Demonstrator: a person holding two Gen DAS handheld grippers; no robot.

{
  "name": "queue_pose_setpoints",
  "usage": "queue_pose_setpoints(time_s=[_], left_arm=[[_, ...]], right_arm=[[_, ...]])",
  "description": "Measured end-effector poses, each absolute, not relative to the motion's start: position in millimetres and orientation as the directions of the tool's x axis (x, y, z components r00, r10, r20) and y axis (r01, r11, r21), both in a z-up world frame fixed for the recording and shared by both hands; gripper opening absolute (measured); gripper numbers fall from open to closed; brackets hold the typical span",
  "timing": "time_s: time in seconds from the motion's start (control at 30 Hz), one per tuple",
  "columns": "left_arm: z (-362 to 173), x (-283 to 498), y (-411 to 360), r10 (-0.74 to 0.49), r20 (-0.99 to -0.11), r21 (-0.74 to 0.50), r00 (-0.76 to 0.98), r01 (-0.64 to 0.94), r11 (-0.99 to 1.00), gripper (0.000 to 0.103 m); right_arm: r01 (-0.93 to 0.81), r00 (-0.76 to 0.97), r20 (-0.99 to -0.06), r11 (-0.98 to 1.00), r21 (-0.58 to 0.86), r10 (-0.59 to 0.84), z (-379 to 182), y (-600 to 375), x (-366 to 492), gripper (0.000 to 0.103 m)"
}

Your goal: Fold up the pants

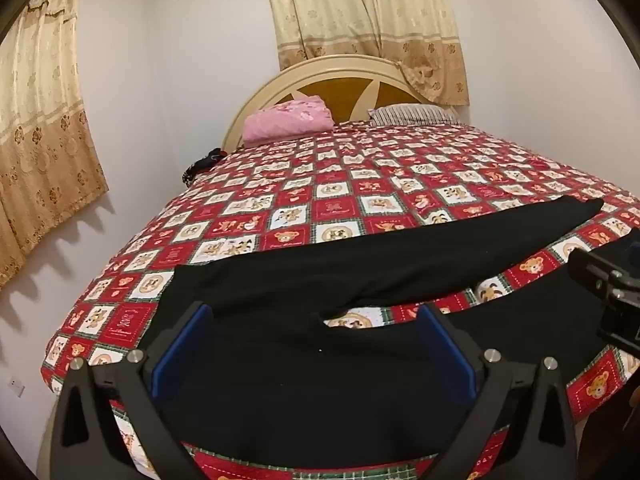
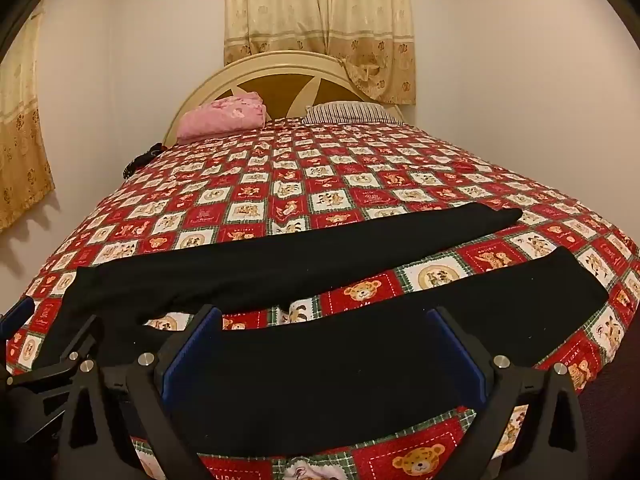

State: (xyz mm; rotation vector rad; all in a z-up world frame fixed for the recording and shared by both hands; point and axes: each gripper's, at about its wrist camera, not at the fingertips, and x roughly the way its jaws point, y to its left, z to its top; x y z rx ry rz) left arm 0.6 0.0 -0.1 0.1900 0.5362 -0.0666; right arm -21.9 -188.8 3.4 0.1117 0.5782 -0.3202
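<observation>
**Q:** Where are the pants, and how do they lie?

**A:** The black pants [image 2: 320, 360] lie flat on the bed [image 2: 280, 184], near its front edge, right below you. The waist is toward your left, and the two legs run out to your right. The legs are spread apart, with a strip of the red teddy-bear cover showing between them. My guess is that they are laid open like this so one leg can be brought over the other as a first fold.

**Q:** What are your tools doing?

**A:** Your left tool [image 1: 316, 344] hangs over the waist and crotch area, tilted downward. Its blue pads [image 1: 182, 352] stand wide apart and have hold of nothing. Your right tool [image 2: 324, 348] hangs over the near leg, tilted the same way, also spread wide and empty. From the right view, the left tool shows just beside it at the lower left.

**Q:** Has folding begun?

**A:** It seems not; no fold shows yet.

**Q:** Anything else on the bed?

**A:** A pink bundle [image 1: 288, 118] and a striped pillow [image 1: 412, 114] sit by the headboard [image 1: 340, 68], well apart from the pants.
</observation>
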Motion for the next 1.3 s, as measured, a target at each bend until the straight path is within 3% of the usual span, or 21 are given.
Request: queue_pose_setpoints(time_s=[0.17,1.3], left_arm=[[0.5,-7.7,0.0,-0.028,-0.486,0.144,0.873,0.111,0.983,0.103],[-4.9,2.1,7.0,-0.013,-0.533,0.130,0.846,0.097,0.987,0.103]], right_arm=[[0.328,0.787,-0.556,0.945,0.010,-0.267,4.8,-191.1,-21.9,0.102],[0.326,0.781,-0.572,0.945,0.031,-0.251,-4.2,-195.6,-21.3,0.102]])
